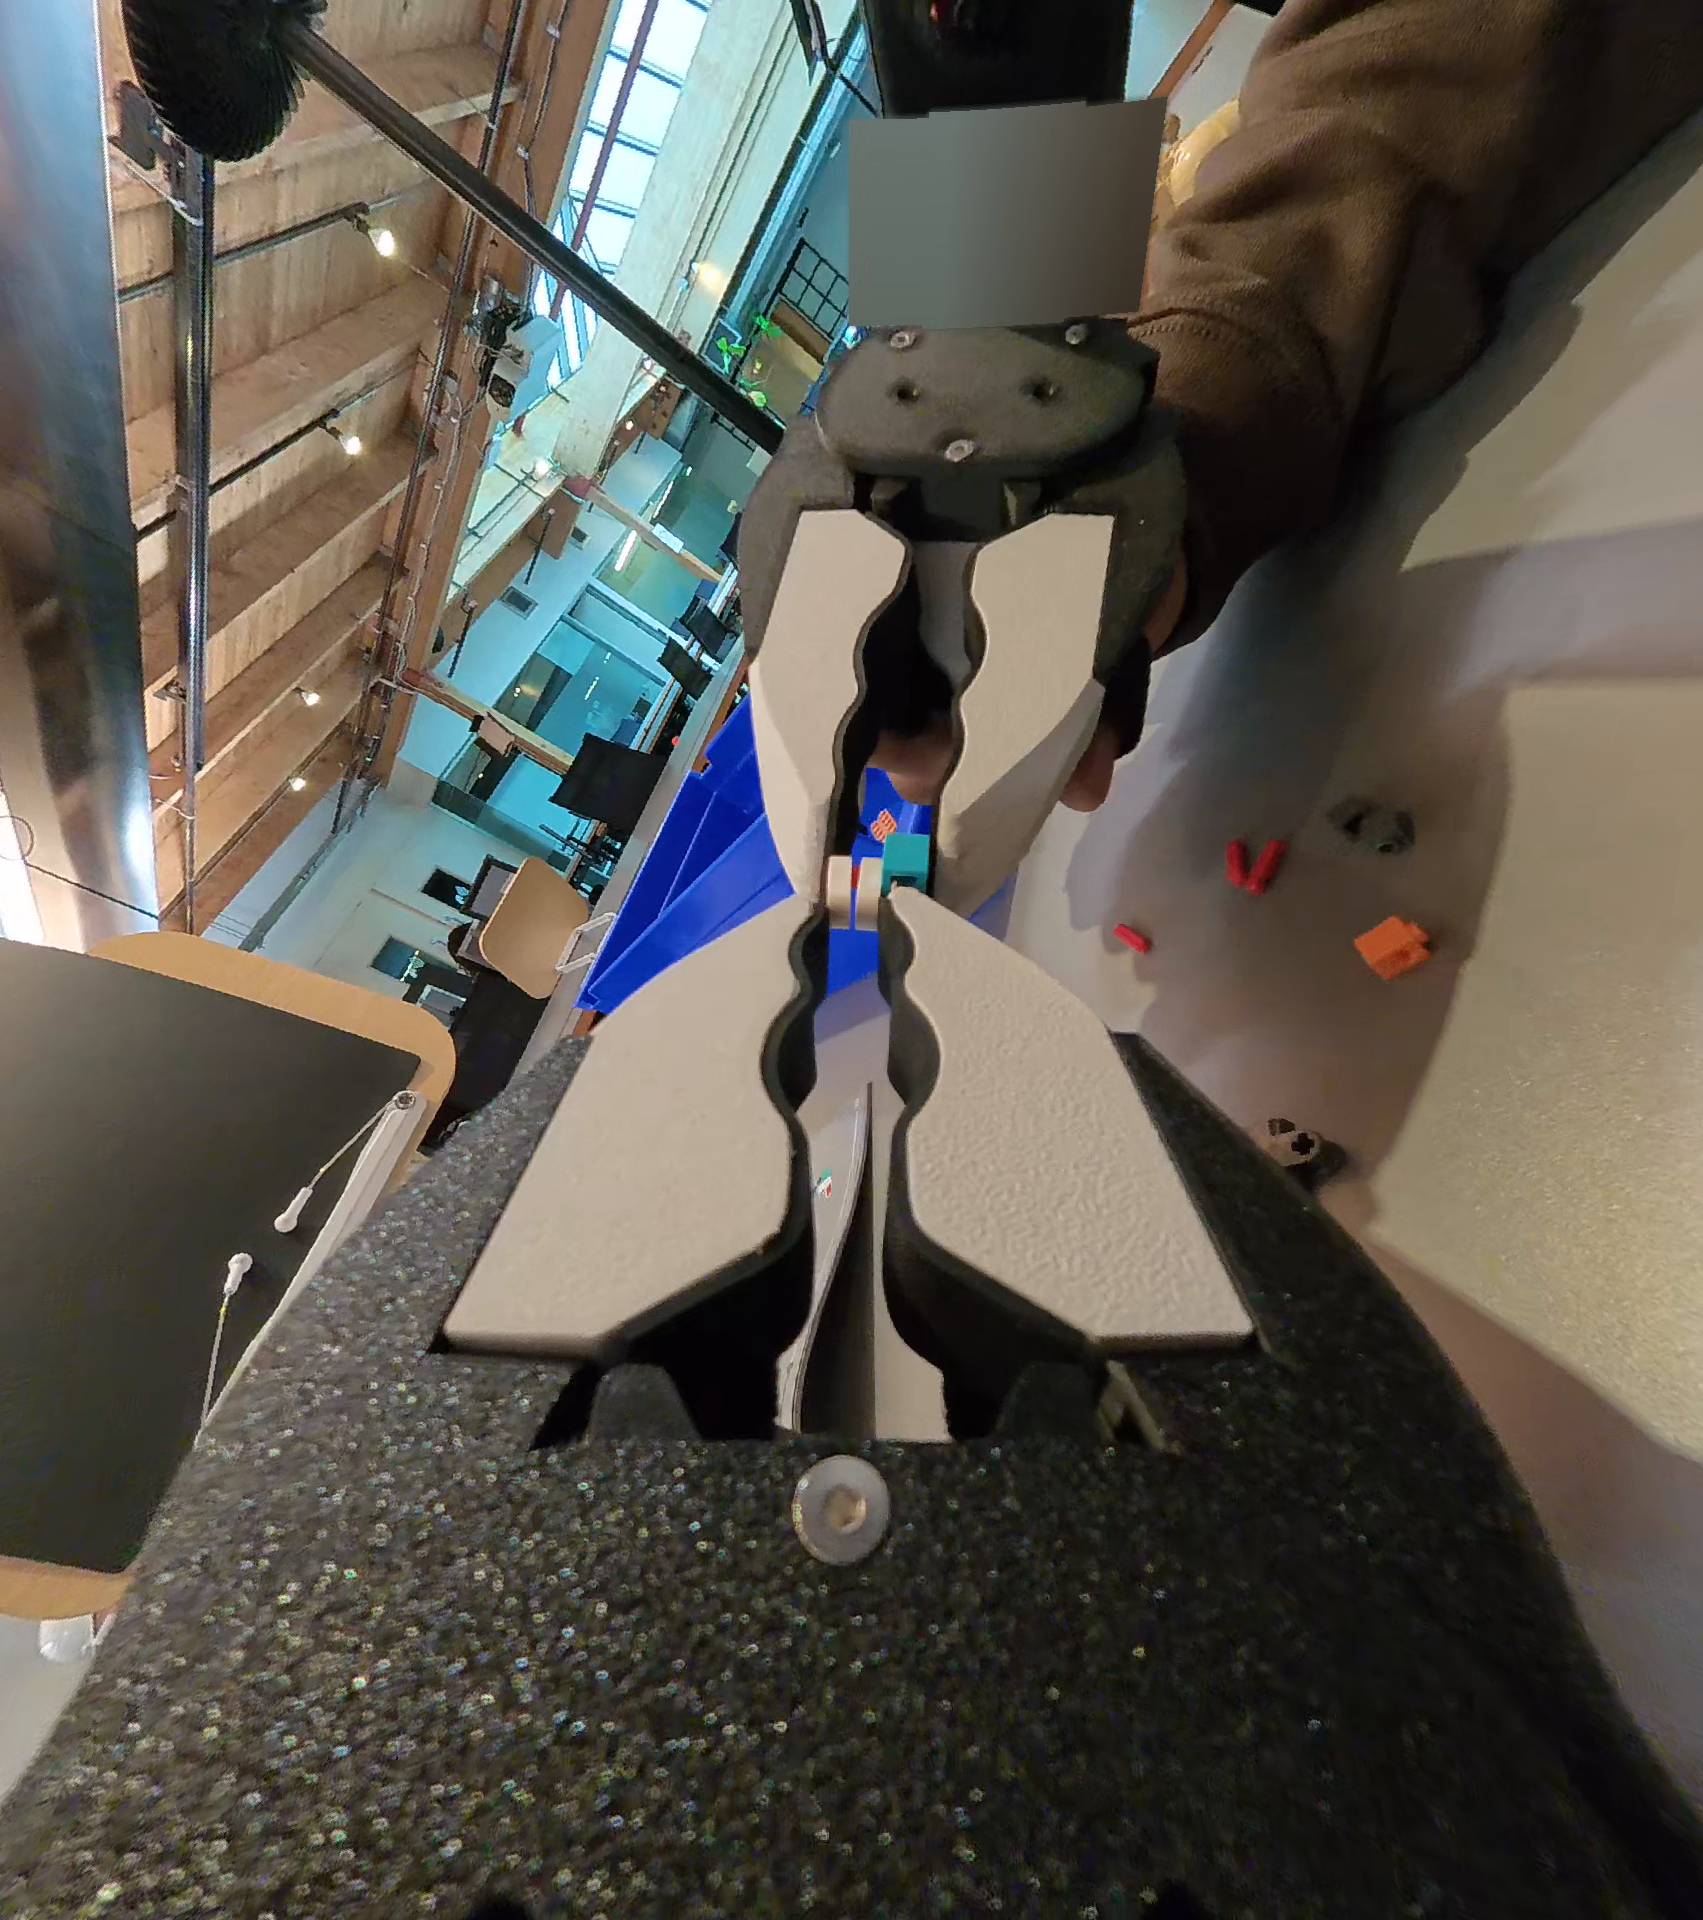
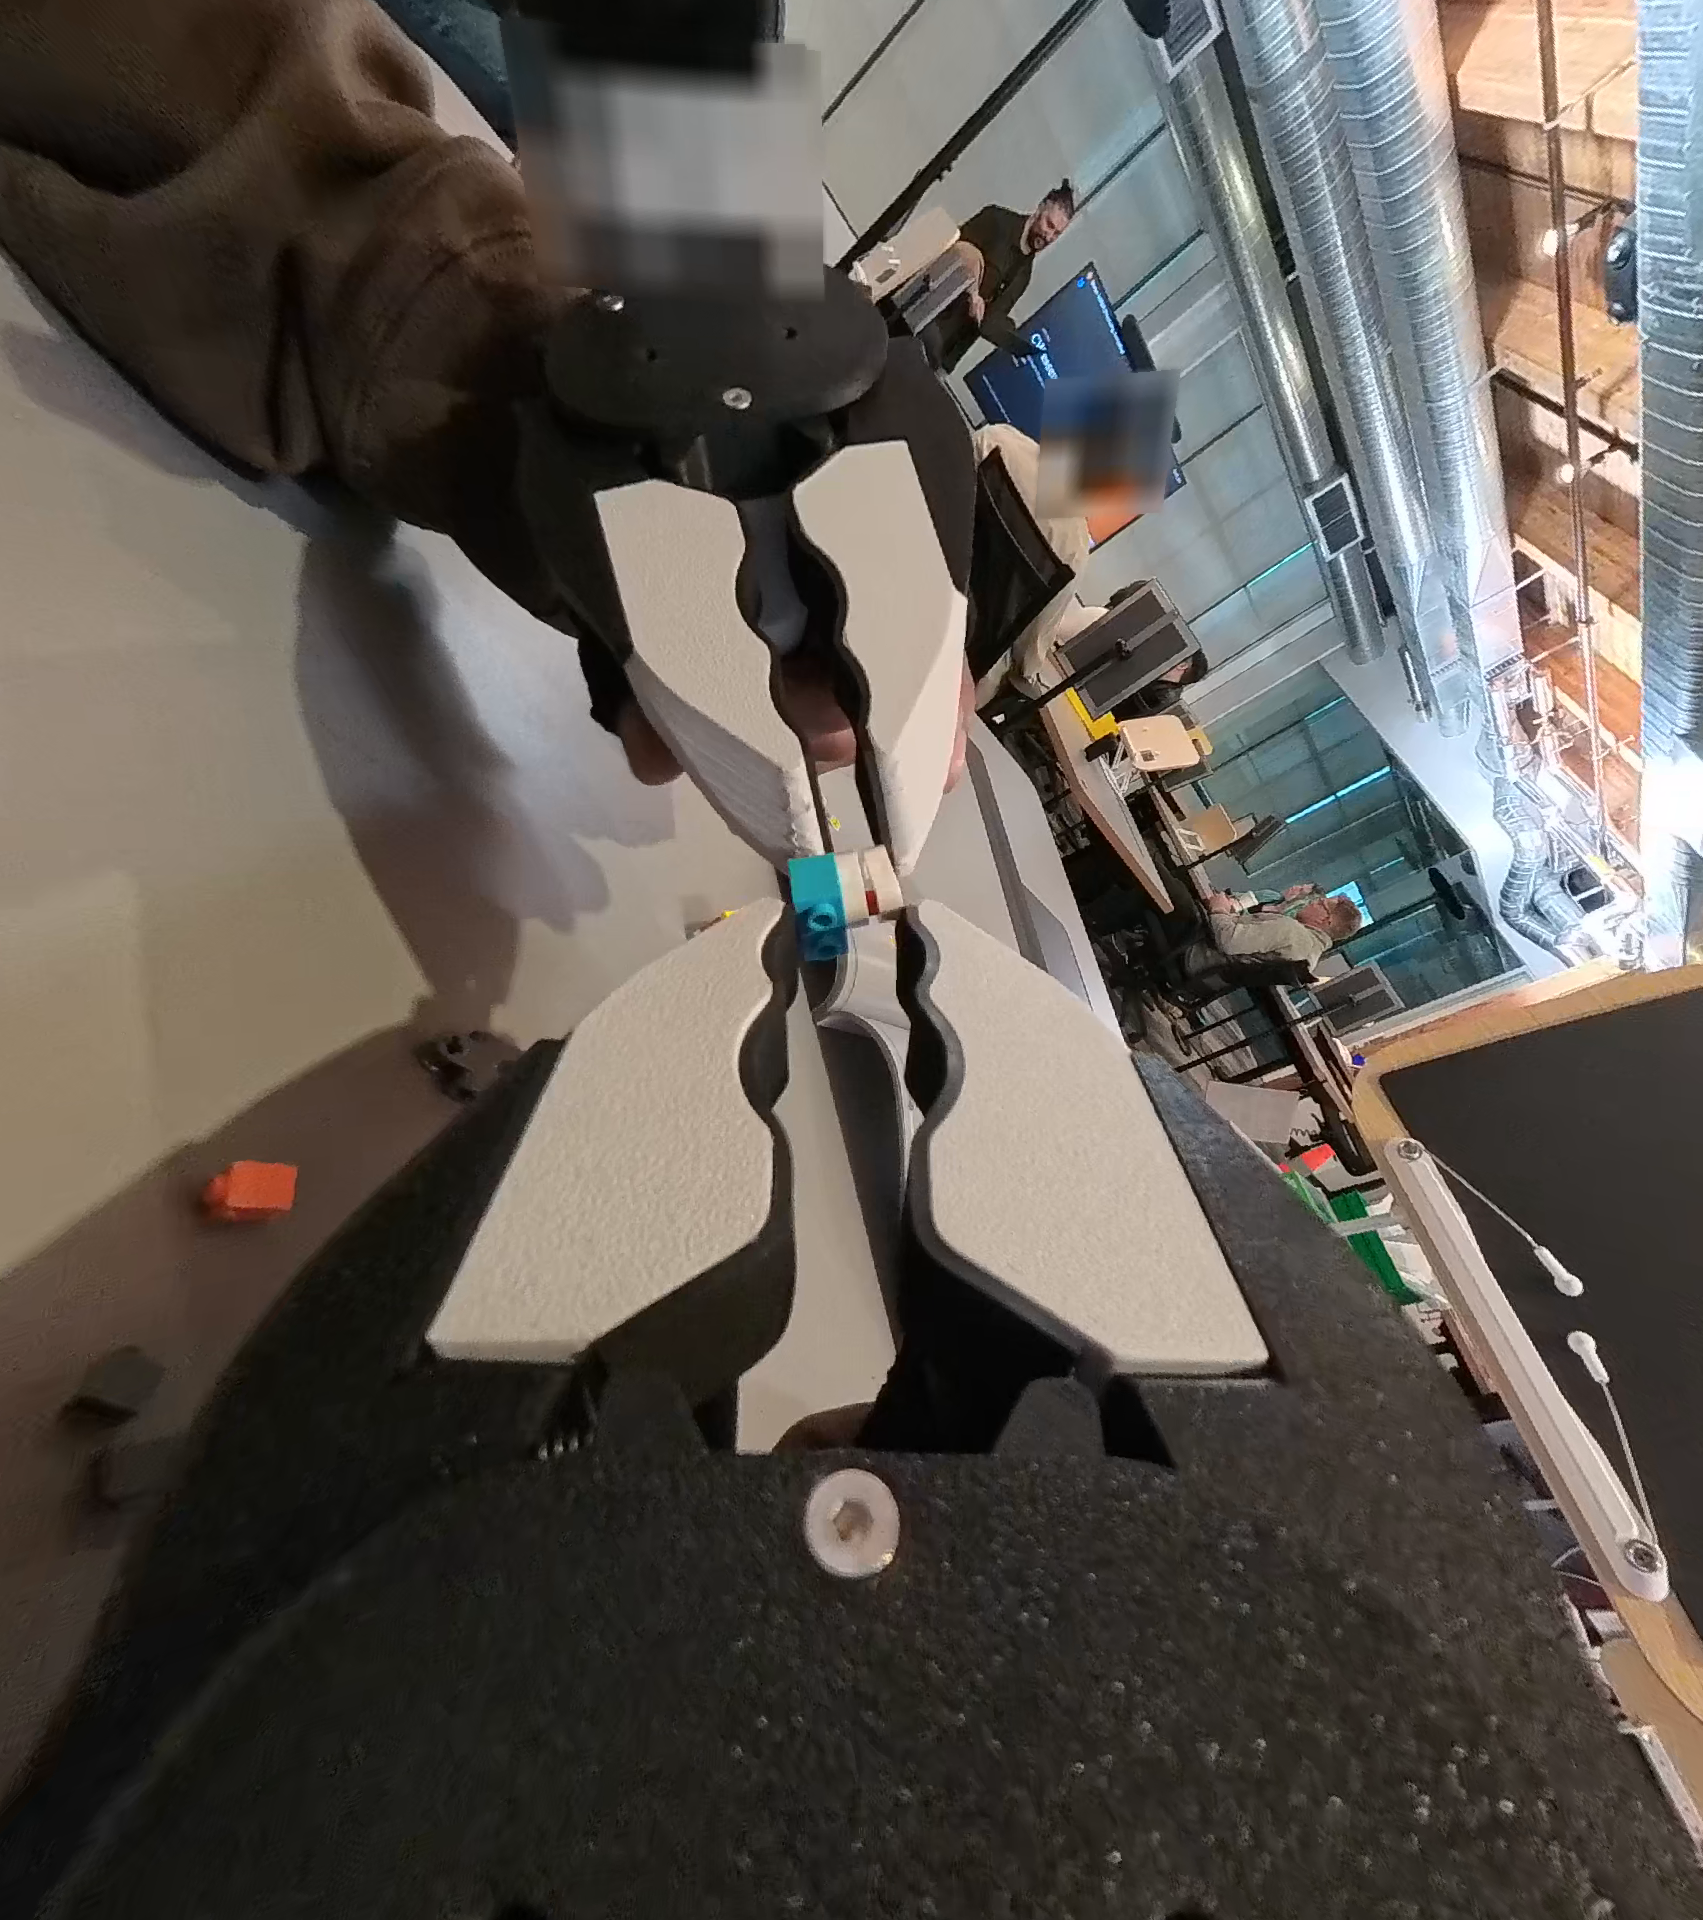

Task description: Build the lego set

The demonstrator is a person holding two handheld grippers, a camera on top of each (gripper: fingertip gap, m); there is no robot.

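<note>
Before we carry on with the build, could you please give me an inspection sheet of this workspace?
Surface: white table, partly in shadow; no spills seen.
Job's things: small lego assembly of a teal brick and white pieces, held above the table.
Clutter: orange brick, red pieces and dark pieces loose on the table; blue bin beyond.
Grippers: left gripper and right gripper meet tip to tip, each apparently shut on the lego assembly.
Cables: thin white cords on the black-topped side table.
Surroundings: open office, ceiling ducts, people at desks far off.
</note>
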